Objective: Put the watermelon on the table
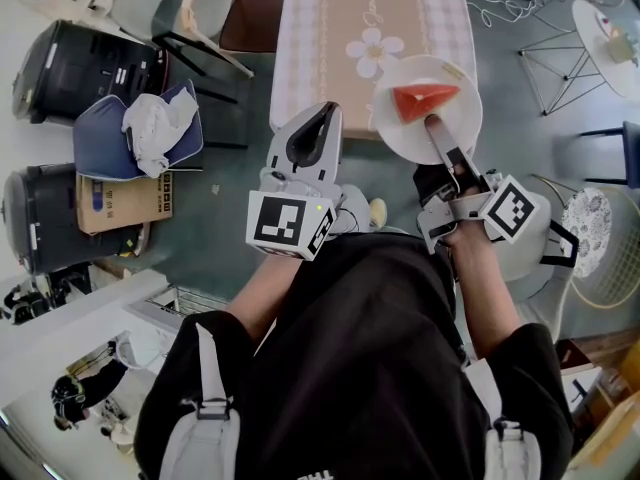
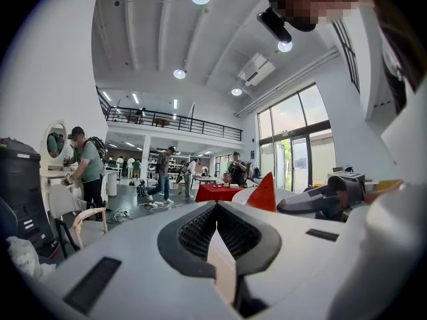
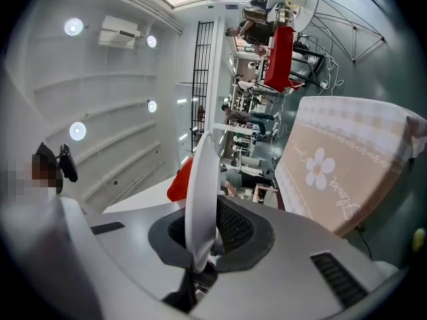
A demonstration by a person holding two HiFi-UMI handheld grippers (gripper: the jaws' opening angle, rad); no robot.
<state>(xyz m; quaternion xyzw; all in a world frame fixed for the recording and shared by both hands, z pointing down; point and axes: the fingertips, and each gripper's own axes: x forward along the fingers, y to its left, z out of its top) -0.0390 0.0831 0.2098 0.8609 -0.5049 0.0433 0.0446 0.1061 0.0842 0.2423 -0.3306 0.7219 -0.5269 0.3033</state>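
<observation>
Your right claw [image 1: 432, 123] pinches plate [image 1: 400, 136] rim, watermelon [image 1: 425, 99] on plate | your left claw [image 1: 323, 115] closed, empty | plate over counter [image 1: 330, 28] near edge.

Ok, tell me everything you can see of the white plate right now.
The white plate is round, smooth and glossy, ceramic by its look, with a shallow rim. The right gripper is shut on its near rim and holds it face up at the near edge of the table. Whether it rests there is unclear. A red watermelon wedge lies on it.
</observation>
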